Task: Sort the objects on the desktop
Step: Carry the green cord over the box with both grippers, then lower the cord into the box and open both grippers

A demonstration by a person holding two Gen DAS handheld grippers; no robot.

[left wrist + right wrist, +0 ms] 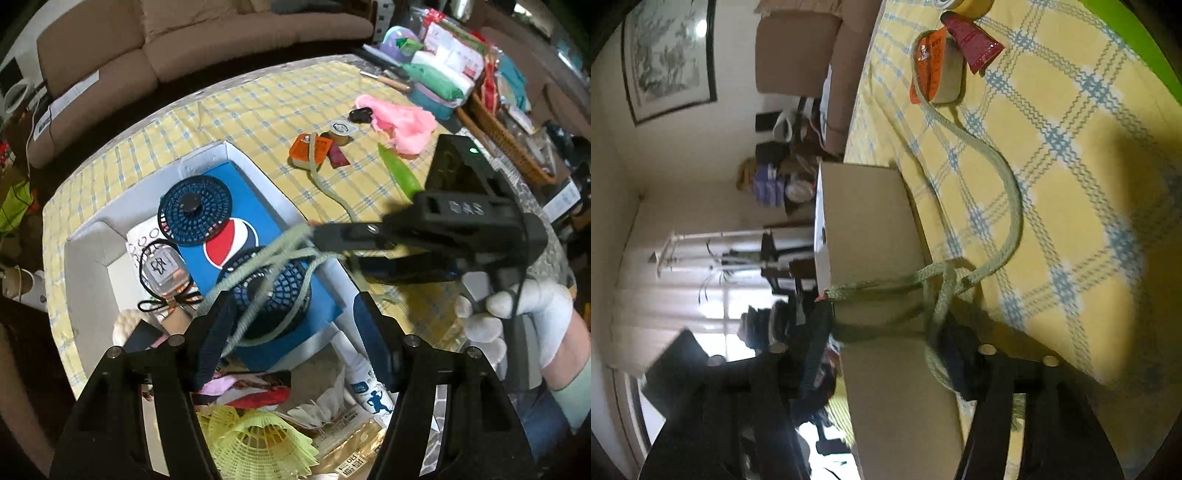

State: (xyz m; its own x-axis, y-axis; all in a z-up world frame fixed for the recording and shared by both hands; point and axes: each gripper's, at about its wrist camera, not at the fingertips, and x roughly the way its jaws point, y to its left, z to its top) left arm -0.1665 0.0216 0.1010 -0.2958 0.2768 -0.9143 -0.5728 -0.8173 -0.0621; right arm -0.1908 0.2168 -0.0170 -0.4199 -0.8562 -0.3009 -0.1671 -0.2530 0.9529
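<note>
At the left of the yellow checked tablecloth (258,99) sits a white cardboard box (86,254), already holding a blue Pepsi carton (236,236), two dark mesh discs (195,210), a small clear bottle (165,271) and, toward the near end, yellow plastic shuttlecocks (258,439); it seems to serve as the collecting bin for the sort. The left gripper (291,321) hovers over the box with its jaws apart and nothing between them, probably waiting to help. Across the box's right wall drapes a pale green rope (295,254), its loops hanging above the nearer disc while its tail trails back over the cloth toward an orange packet (308,149) in the middle of the table. The right gripper (325,236), held by a white-gloved hand (517,314), reaches in from the right edge; its tongs look pinched on the rope's looped end, lifting it over the wall so the rope can drop inside. Farther right lie a green pod (400,173) and a pink cloth (402,123), not yet sorted.
</note>
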